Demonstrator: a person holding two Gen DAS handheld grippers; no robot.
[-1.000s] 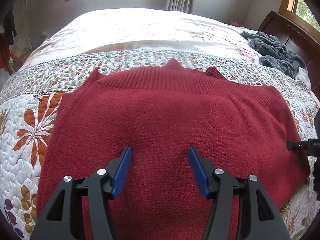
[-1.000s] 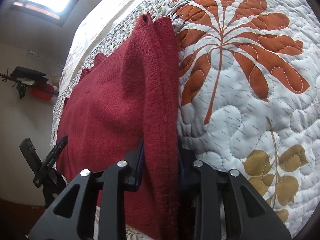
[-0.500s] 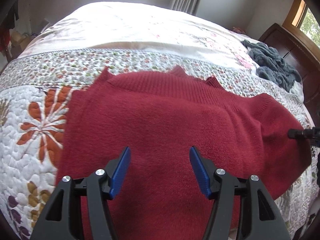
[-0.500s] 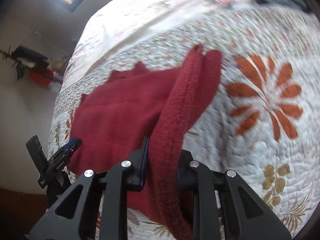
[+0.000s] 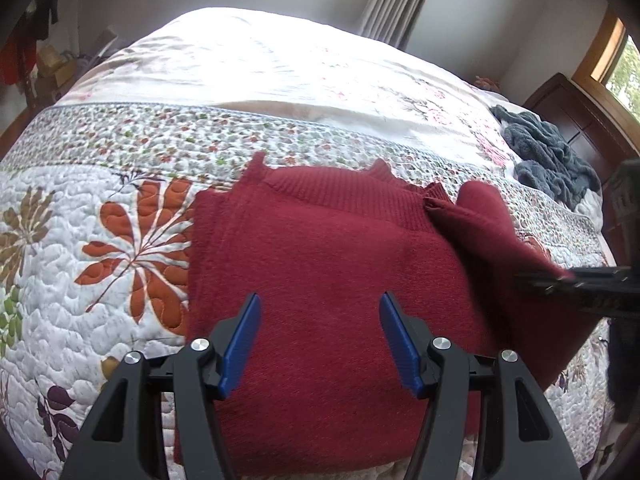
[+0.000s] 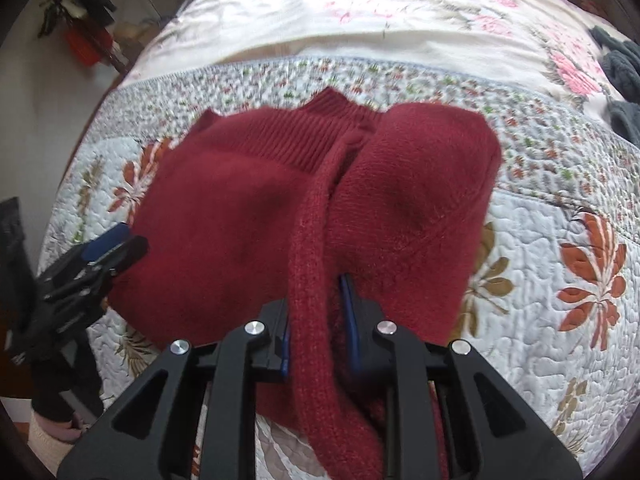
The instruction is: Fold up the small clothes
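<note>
1. Left wrist view: the red sweater [image 5: 320, 272] lay on the quilted bed [image 5: 120, 208], its ribbed hem at the far side, and the left hand-held gripper [image 5: 320, 336] hovered over the near middle of it with its blue pads spread wide and nothing between them. Compared with a second ago, the sweater's right side wasn't flat anymore. It had come up off the quilt and over, and now sat as a raised flap [image 5: 492, 232] above the body, with the right hand-held gripper [image 5: 560, 280] coming in from the right edge, pinching it.

2. Right wrist view: the right hand-held gripper [image 6: 318, 320] was clamped tight on a thick rolled edge of the sweater [image 6: 224, 216], knit bunched up between its pads. A second back that edge still ran along the quilt beside the orange leaf print [image 6: 592, 268]; now the fabric ballooned over toward the middle. The left hand-held gripper [image 6: 108, 248] showed at the left, over the sweater's edge.

3. My read: the right-side fold-in was midway. The flap looked lumpy, so I'd guess it needs laying flat and smoothing before release.

4. A grey-blue fleece [image 5: 552, 160] sat bunched at the far right, well apart.
</note>
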